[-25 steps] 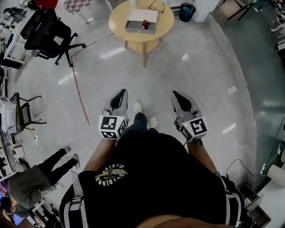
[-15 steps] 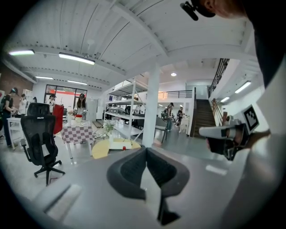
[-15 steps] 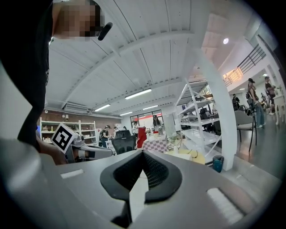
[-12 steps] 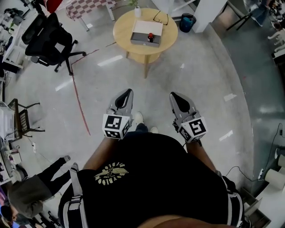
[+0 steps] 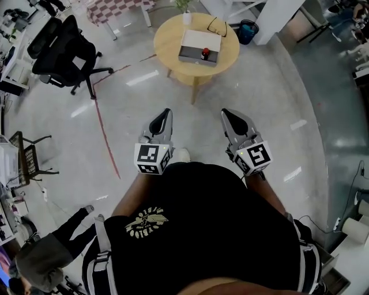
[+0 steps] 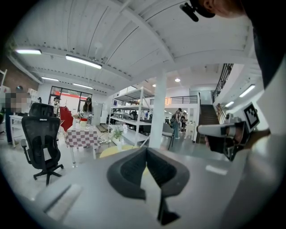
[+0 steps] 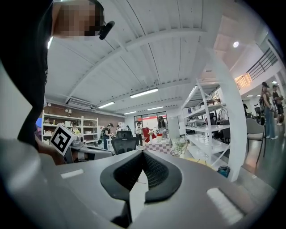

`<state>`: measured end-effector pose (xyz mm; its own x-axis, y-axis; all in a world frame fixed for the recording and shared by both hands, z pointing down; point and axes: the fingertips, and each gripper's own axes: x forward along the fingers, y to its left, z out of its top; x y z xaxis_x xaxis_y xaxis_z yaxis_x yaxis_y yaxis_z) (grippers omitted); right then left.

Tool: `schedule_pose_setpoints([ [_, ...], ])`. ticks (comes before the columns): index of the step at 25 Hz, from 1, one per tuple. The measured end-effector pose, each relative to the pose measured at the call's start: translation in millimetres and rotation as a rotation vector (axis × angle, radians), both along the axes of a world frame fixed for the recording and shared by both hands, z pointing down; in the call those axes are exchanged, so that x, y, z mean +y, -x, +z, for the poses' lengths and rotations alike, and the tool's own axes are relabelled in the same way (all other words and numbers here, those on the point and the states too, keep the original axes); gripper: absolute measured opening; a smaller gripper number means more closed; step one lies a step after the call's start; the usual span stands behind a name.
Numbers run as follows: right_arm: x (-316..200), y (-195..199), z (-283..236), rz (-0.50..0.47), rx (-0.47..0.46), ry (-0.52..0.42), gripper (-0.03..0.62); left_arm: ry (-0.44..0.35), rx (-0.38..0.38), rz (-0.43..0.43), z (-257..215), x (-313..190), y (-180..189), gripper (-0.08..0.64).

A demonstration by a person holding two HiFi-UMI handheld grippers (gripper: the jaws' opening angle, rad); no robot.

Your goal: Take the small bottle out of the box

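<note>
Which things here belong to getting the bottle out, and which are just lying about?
Job: small bottle, box, round table under it, left gripper and right gripper, both shut and empty.
Lying about: glasses, potted plant, blue bin, office chair.

Holding the left gripper (image 5: 166, 113) and the right gripper (image 5: 226, 114) out ahead of the torso, side by side but apart, both pointing forward and roughly level. With both pairs of jaws closed tip to tip, gripping nothing. Reaching forward on bare forearms (image 5: 128, 203), elbows seemingly bent, though mostly hidden beneath the chest.
</note>
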<state>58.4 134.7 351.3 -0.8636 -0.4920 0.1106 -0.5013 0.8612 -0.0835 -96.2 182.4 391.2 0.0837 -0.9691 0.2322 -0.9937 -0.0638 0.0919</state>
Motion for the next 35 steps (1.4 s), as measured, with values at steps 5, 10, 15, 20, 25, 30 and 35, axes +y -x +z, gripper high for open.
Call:
schedule_pose_setpoints([
  [5, -10, 21, -10, 0.003, 0.009, -0.052, 0.002, -0.066, 0.024, 0.031, -12, -25, 18, 0.0],
  [10, -19, 27, -23, 0.044, 0.001, -0.082, 0.002, -0.073, 0.042, 0.102, -8, -46, 22, 0.0],
  [15, -24, 21, -14, 0.105, 0.035, -0.053, 0.002, -0.092, 0.07, 0.141, -5, -62, 19, 0.0],
  [20, -35, 16, -2, 0.096, 0.058, -0.015, 0.002, -0.054, 0.073, 0.136, 6, -69, 11, 0.0],
  [25, -48, 21, 18, 0.06, 0.049, 0.039, 0.002, 0.028, 0.062, 0.109, 33, -75, 13, 0.0],
  [30, -64, 40, 33, 0.034, 0.025, 0.089, 0.002, 0.056, 0.049, 0.084, 40, -77, 28, 0.0],
  [35, -67, 55, 34, 0.0, 0.041, 0.084, 0.002, 0.058, 0.061, 0.034, 36, -80, 50, 0.0],
])
